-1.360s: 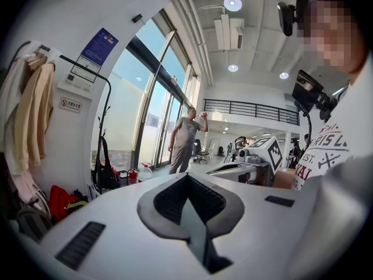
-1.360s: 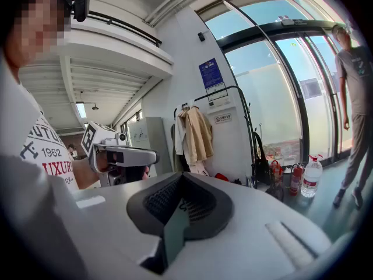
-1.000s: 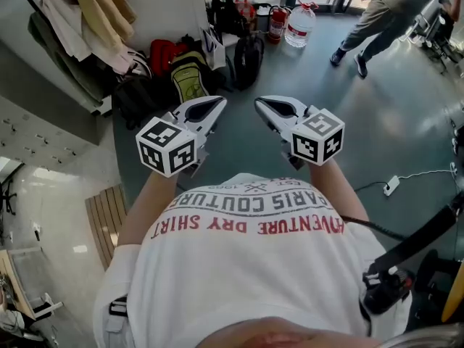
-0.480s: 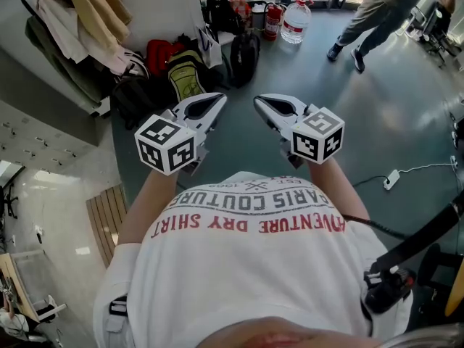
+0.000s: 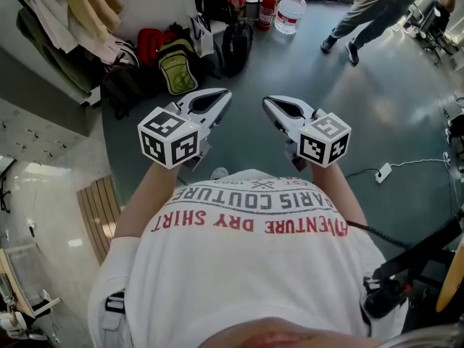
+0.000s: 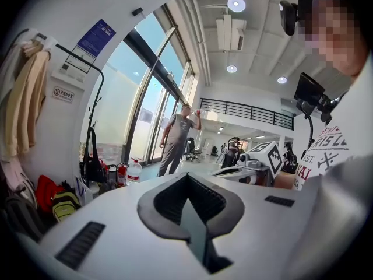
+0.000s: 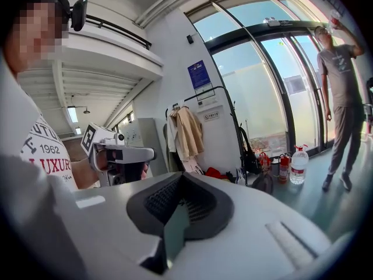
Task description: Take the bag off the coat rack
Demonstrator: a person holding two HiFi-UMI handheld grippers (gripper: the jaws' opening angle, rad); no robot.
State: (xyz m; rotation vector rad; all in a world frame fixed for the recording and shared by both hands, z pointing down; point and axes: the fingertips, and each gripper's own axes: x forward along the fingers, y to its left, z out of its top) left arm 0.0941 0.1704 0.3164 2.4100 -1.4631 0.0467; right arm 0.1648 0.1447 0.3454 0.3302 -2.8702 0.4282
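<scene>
A black bag [image 6: 92, 165] hangs low on the black coat rack [image 6: 100, 92] by the white wall; the right gripper view shows the same bag [image 7: 250, 155] beside the hung coats [image 7: 187, 134]. In the head view the bag [image 5: 212, 2] is far ahead at the top. My left gripper [image 5: 220, 98] and right gripper [image 5: 272, 106] are held side by side in front of the person's chest, well short of the rack. Both are shut with nothing between the jaws. From the left gripper [image 6: 187, 181] and the right gripper [image 7: 179, 182] only closed tips show.
Bags lie on the floor under the rack: a red one [image 5: 151, 42], a green backpack [image 5: 176, 71], a black backpack [image 5: 233, 46]. Fire extinguishers [image 5: 267, 9] and a water bottle [image 5: 291, 13] stand behind. A person [image 5: 373, 6] walks at the far right. A power strip [image 5: 382, 172] lies at the right.
The view has drifted, so the floor bags sit a little further left and up. Both grippers stay shut and side by side. The walking person has moved further off.
</scene>
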